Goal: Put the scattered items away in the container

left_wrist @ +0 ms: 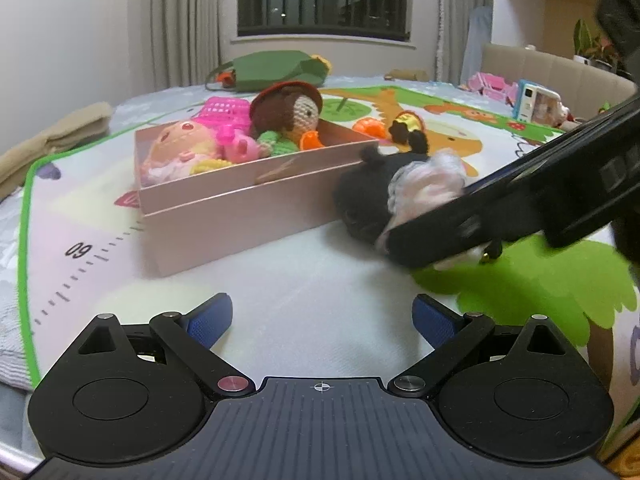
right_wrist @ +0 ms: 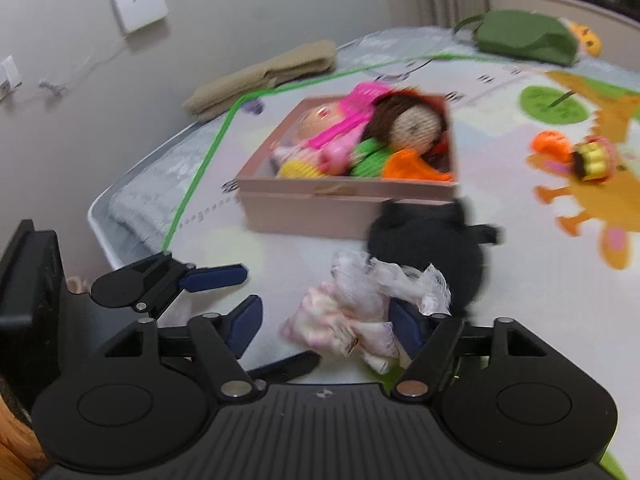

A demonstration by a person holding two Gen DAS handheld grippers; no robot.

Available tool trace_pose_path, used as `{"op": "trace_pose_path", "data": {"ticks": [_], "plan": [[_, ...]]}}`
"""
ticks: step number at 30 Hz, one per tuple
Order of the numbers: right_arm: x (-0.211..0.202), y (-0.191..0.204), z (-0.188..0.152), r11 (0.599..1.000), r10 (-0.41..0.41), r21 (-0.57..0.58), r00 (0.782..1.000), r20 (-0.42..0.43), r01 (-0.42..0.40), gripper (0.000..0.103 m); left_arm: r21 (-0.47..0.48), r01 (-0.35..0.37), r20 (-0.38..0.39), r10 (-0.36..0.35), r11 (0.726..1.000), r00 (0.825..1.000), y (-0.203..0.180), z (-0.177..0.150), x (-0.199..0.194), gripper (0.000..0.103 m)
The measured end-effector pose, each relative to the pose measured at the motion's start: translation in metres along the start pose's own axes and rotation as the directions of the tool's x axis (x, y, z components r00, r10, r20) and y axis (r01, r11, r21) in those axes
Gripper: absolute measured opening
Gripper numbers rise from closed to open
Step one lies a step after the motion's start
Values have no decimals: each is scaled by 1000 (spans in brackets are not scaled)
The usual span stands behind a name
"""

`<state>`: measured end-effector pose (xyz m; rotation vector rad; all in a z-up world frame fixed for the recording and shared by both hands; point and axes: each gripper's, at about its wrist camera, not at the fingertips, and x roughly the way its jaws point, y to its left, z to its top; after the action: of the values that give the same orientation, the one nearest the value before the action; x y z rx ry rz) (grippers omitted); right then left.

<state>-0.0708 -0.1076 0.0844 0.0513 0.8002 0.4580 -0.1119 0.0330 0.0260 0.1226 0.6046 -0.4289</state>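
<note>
The only writing I can read is the number "60" [left_wrist: 79,249], printed upside down beside a ruler scale along the edge of the play mat [left_wrist: 300,300]. The mat carries a cartoon giraffe and green tree shapes.

The left tool [left_wrist: 322,322] hangs over a bare white patch of the mat with its blue-padded jaws spread wide, grasping and touching nothing. The right tool [right_wrist: 326,330] also stands with its jaws apart; no earlier view backs anything more than that. Between its blue fingers [right_wrist: 404,330] lies the pale pink lace dress of a black plush doll [right_wrist: 432,248]; the lace brushes the right-hand finger, but the pads do not pinch it. From the left wrist view the right tool comes in from the right side, lying over the doll's skirt.

The doll lies on the mat just beside the near right corner of the pink cardboard box [left_wrist: 240,208], touching or almost touching its wall. Inside the box sit a crocheted doll with brown hair and red hat [left_wrist: 292,110], a pink-faced plush doll [left_wrist: 180,144] and a bright pink plastic basket [left_wrist: 222,110]. Still out on the mat beyond the box are an orange crocheted piece [left_wrist: 370,126] and a small yellow-and-black crocheted toy [left_wrist: 408,124]. A green bag [left_wrist: 276,68] lies farther back.
</note>
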Motion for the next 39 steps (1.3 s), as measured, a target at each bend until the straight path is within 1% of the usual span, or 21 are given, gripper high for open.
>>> {"op": "trace_pose_path", "data": {"ticks": [3,5,7,8,10,12,15,17,18,19,20,21,24,25,27,29,30,31,32,36,39], "plan": [[-19,-16,0,997,-65,40,996,61,63,81,17,30,17,-31,999,999,-8,5,3,99],[-30,-26,-1,991,-120,66,988,97,114,82,33,52,25,-53,998,998,-15,9,7,99],[-35,-35,-1,983,-169,95,979,119,158,82,44,89,36,-90,995,995,-24,14,9,99],[-38,-41,-1,979,-185,114,975,125,171,82,51,118,40,-120,992,992,-29,16,9,99],[-42,-51,-2,971,-208,148,969,130,188,82,67,198,40,-201,978,979,-39,18,7,99],[-43,-58,-5,964,-227,169,965,131,203,82,87,251,29,-254,964,967,-50,19,10,99],[-42,-65,-8,957,-241,195,962,124,215,82,116,259,-2,-261,959,965,-69,20,20,99],[-43,-68,-12,955,-242,204,963,120,214,82,118,285,-15,-285,951,958,-78,20,27,97],[-44,-70,-14,955,-239,206,964,114,213,82,119,301,-21,-301,946,954,-82,19,30,94],[-45,-72,-17,955,-237,208,966,105,211,83,121,317,-29,-315,941,949,-87,19,32,86],[-45,-74,-21,954,-237,212,967,97,213,83,123,330,-40,-327,936,944,-92,19,35,81],[-46,-77,-25,951,-241,220,966,88,218,83,127,335,-48,-332,934,942,-97,19,38,79],[-52,-89,-38,938,-258,260,963,82,229,83,140,330,-47,-327,933,944,-107,20,45,73],[-55,-93,-41,933,-264,277,961,85,232,83,141,333,-46,-330,932,943,-110,21,48,67],[-61,-100,-45,924,-274,303,957,94,234,83,147,335,-44,-333,931,942,-116,26,53,62],[-66,-105,-47,918,-281,319,954,105,235,83,155,335,-45,-332,929,942,-120,29,60,43],[-68,-106,-48,916,-283,324,953,111,235,83,153,332,-46,-329,931,943,-121,30,62,37],[-70,-107,-48,916,-285,327,951,117,234,83,149,329,-46,-325,933,944,-120,31,64,27],[-71,-107,-47,916,-285,328,951,122,232,83,143,324,-44,-321,935,946,-119,33,65,18],[-68,-104,-47,918,-277,325,954,115,228,83,130,297,-25,-296,946,955,-106,34,55,14],[-63,-98,-45,923,-268,315,957,111,222,83,110,263,2,-265,959,964,-84,31,34,14]]}}
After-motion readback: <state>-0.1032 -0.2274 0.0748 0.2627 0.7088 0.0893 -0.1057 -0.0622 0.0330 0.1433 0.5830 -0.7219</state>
